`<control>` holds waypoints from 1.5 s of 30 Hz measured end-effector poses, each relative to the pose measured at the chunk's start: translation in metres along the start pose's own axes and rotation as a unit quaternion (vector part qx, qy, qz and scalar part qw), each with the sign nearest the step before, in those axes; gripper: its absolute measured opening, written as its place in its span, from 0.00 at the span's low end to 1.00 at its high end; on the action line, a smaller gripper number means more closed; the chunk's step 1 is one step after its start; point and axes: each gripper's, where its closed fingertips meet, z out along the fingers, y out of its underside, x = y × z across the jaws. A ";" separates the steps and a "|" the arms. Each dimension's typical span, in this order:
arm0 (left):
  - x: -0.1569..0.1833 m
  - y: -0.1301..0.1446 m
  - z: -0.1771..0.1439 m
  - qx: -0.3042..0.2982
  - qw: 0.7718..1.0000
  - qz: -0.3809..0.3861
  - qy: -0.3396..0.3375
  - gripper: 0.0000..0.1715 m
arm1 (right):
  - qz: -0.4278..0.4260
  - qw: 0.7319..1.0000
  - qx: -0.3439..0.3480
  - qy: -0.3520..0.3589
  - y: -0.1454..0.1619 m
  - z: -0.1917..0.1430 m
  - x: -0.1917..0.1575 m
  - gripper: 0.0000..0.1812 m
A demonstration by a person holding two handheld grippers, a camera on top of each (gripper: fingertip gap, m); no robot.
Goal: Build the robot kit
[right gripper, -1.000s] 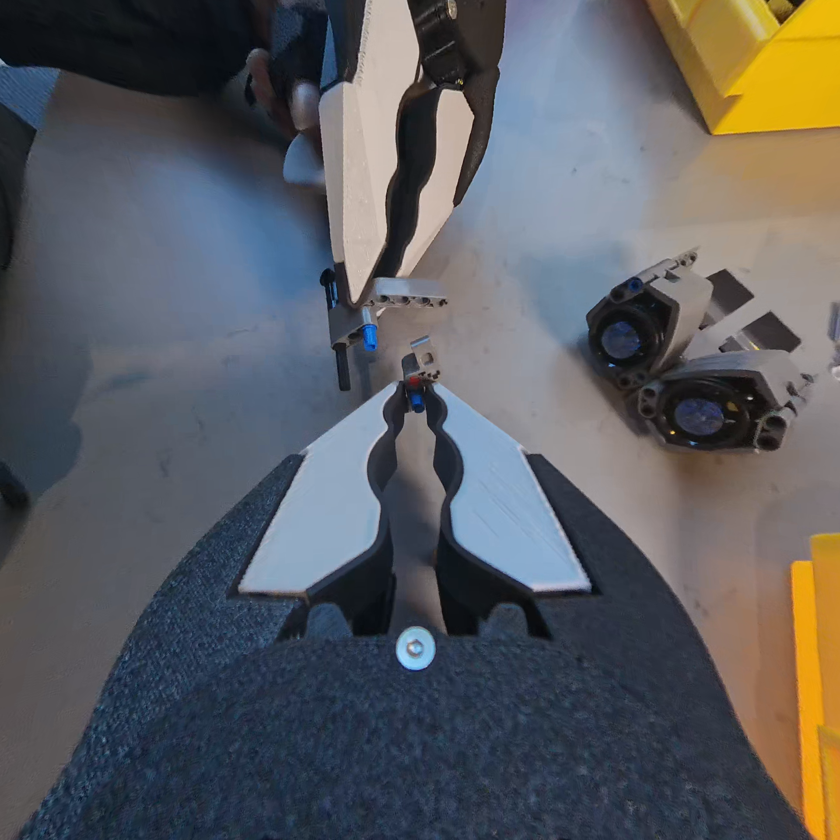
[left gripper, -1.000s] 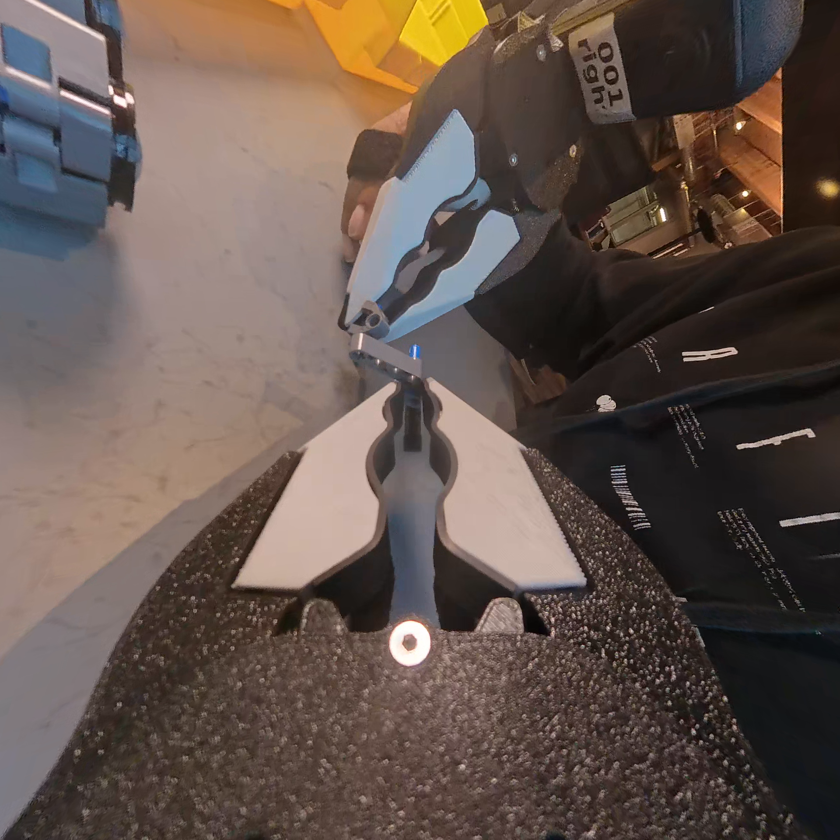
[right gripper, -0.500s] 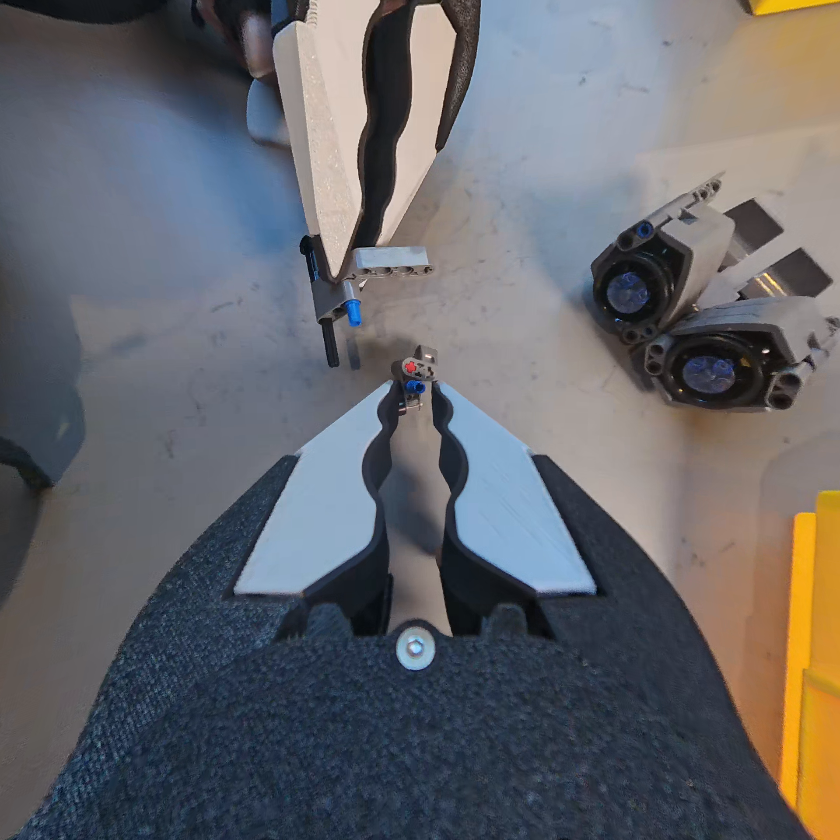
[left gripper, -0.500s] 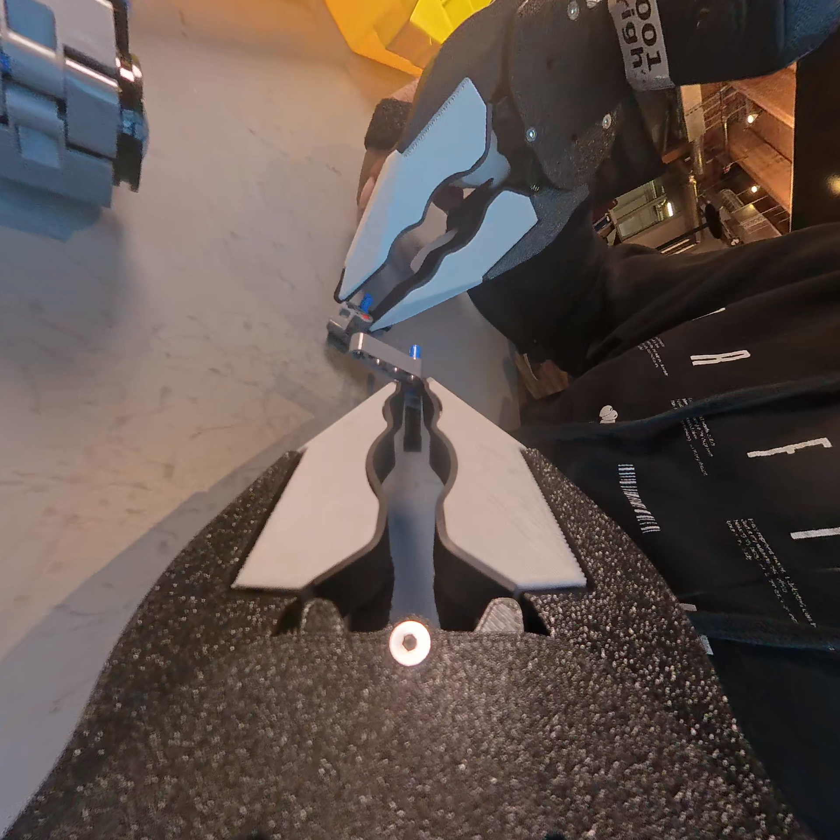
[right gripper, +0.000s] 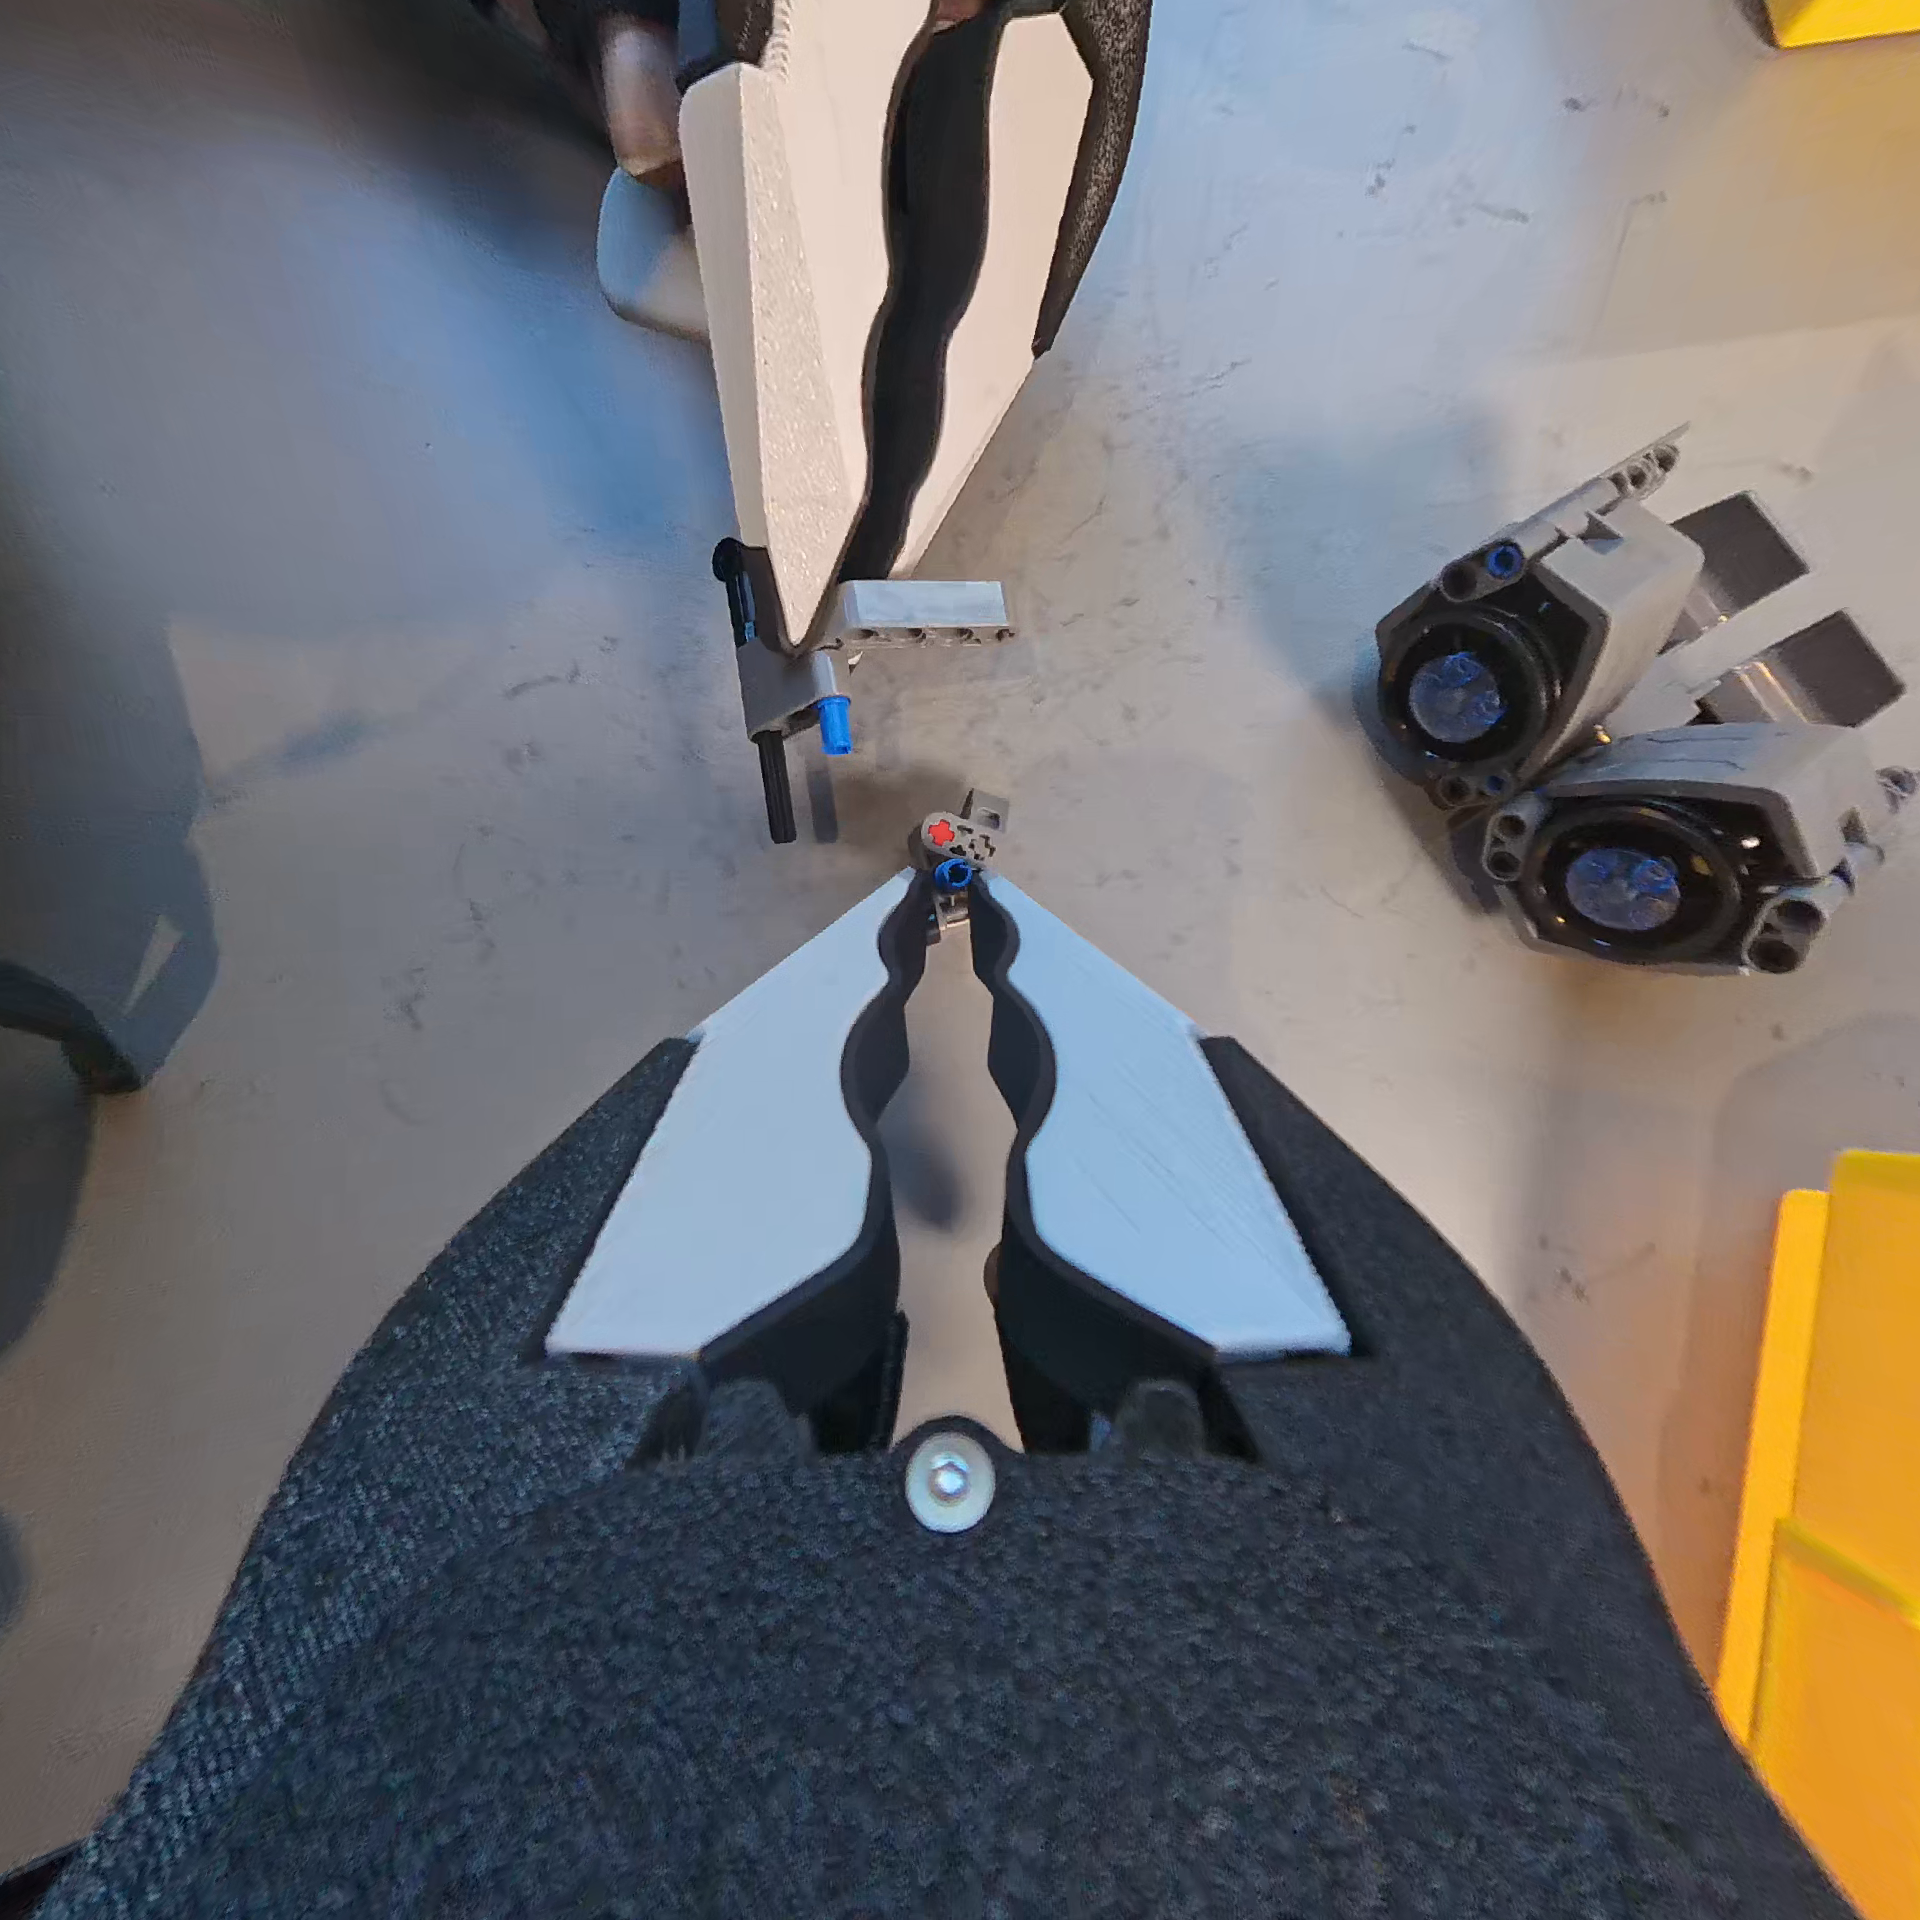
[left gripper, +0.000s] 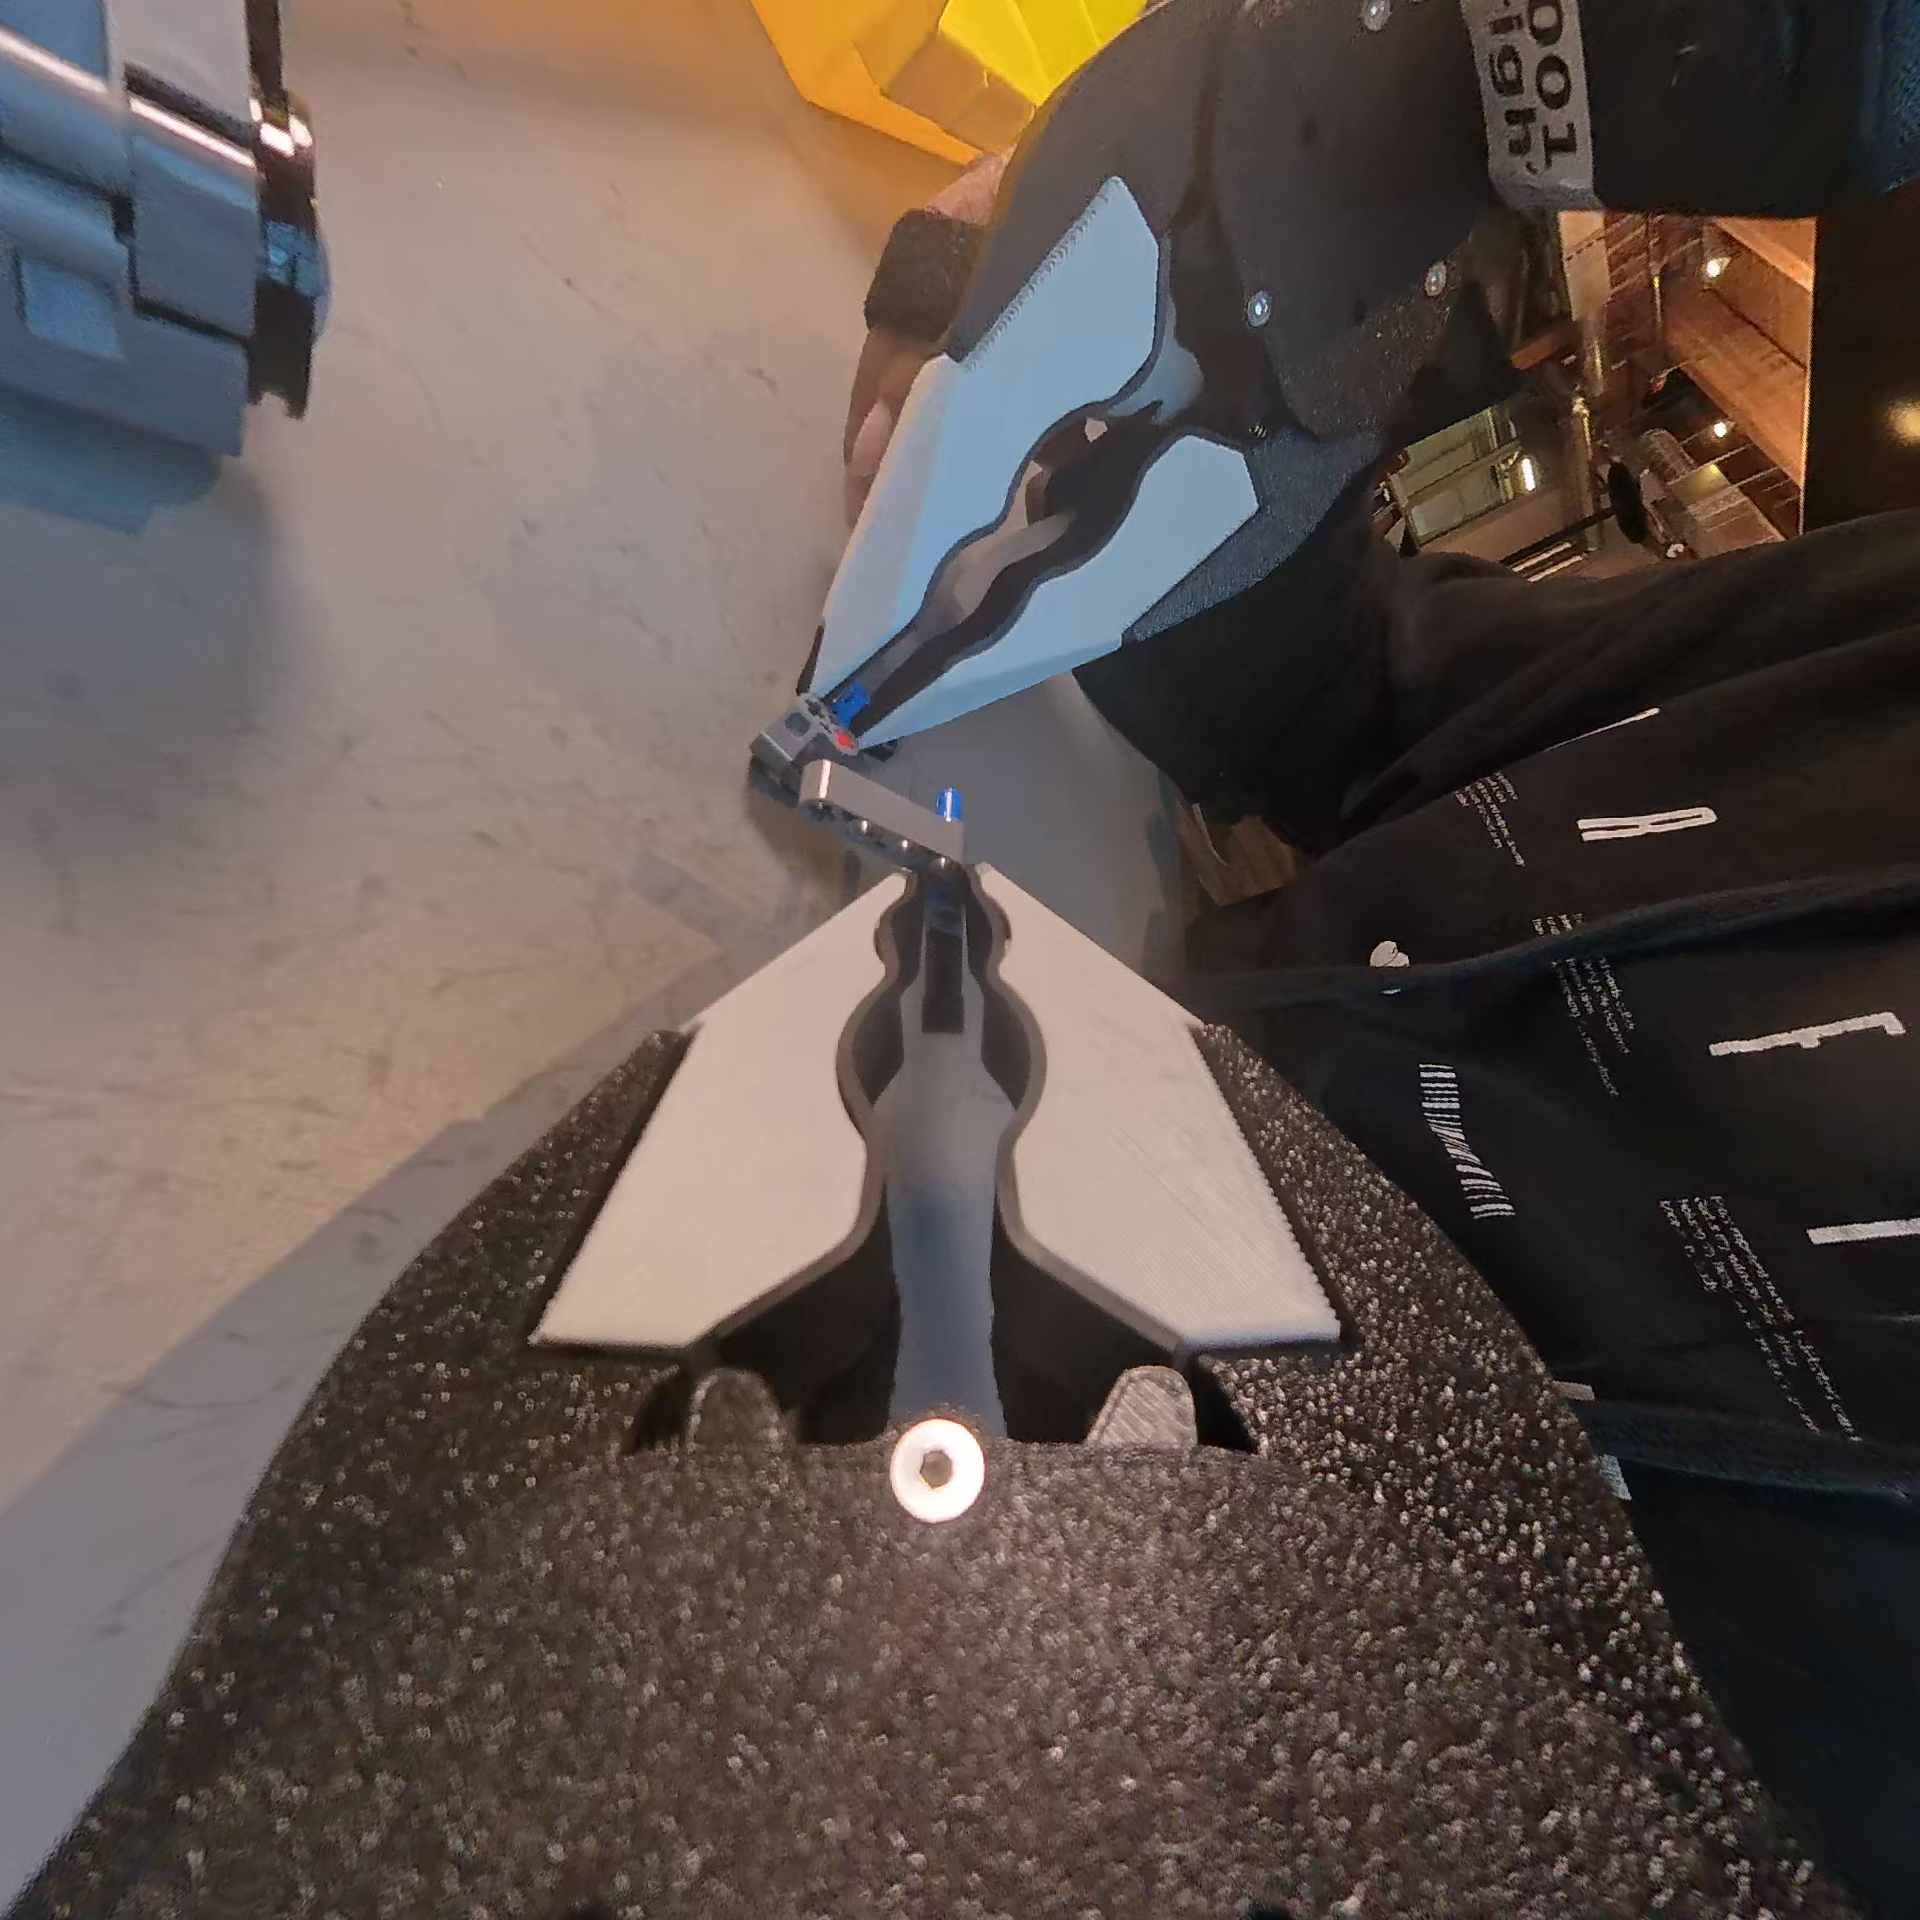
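My left gripper is shut on a small assembly of a light grey holed beam, a dark grey connector, a black axle and a blue pin. It also shows in the right wrist view, with the beam, blue pin and black axle sticking out. My right gripper is shut on a small grey connector piece with a red axle end and a blue pin. In the left wrist view the right gripper holds that piece just beside the beam's far end.
Two grey motor blocks with black round faces lie on the grey table to the right. Yellow bins stand at the right edge and far back. A grey block assembly sits at the upper left. A person's dark clothing fills the right. One gripper's finger ends stand about 5 centimetres off the other's.
The right gripper has brought its small connector closer to the left gripper's beam assembly. The left gripper has kept its hold and barely moved.
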 end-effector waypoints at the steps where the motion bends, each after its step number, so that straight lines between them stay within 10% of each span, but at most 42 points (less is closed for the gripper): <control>1: 0.000 0.000 0.000 0.000 1.000 0.000 0.000 0.04 | -0.004 1.000 -0.003 0.003 0.000 0.000 0.000 0.03; 45: -0.001 0.005 0.001 -0.013 1.000 -0.001 -0.003 0.04 | -0.048 0.999 -0.026 -0.003 -0.011 -0.004 -0.014 0.01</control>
